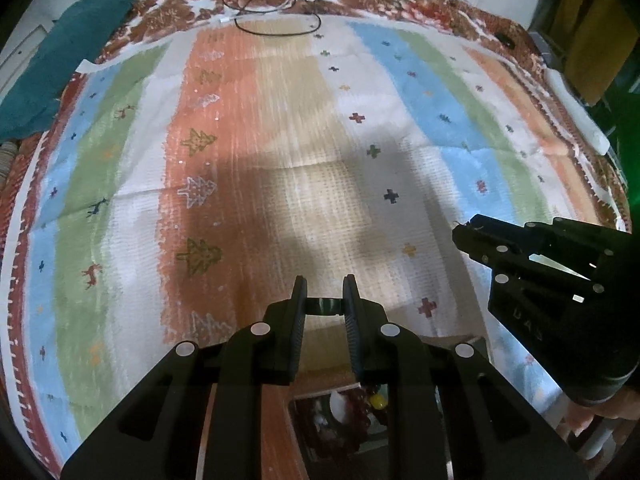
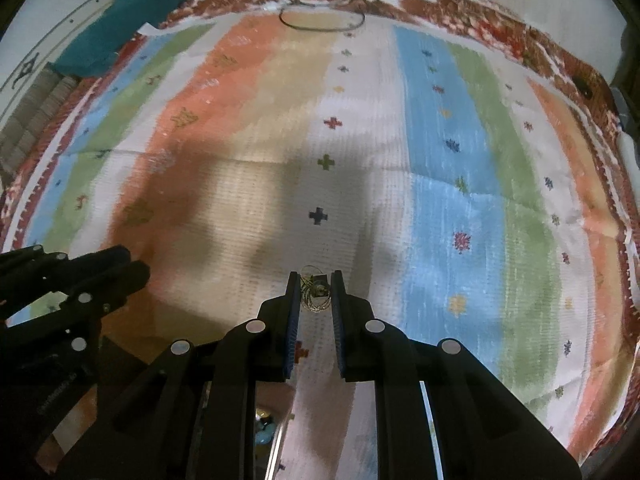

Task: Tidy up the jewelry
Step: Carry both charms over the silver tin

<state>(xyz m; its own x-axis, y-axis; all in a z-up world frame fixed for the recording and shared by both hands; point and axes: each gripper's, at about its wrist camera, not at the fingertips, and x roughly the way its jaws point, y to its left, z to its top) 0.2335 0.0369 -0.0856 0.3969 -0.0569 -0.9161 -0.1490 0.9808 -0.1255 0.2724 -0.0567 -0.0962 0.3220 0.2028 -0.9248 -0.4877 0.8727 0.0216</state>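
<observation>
Between the right gripper's [image 2: 315, 294] narrowly parted fingers [image 2: 293, 300] sits a tangled chain [image 2: 316, 294], gripped above the striped cloth [image 2: 440, 200]. Left gripper's [image 1: 323, 298] fingers [image 1: 299, 300] clamp a dark ring [image 1: 325, 307]. Behind and below, a jewelry box [image 1: 340, 420] shows beads.

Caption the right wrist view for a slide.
Right gripper pinches a tangled thin chain above the striped cloth; left gripper alongside.
</observation>
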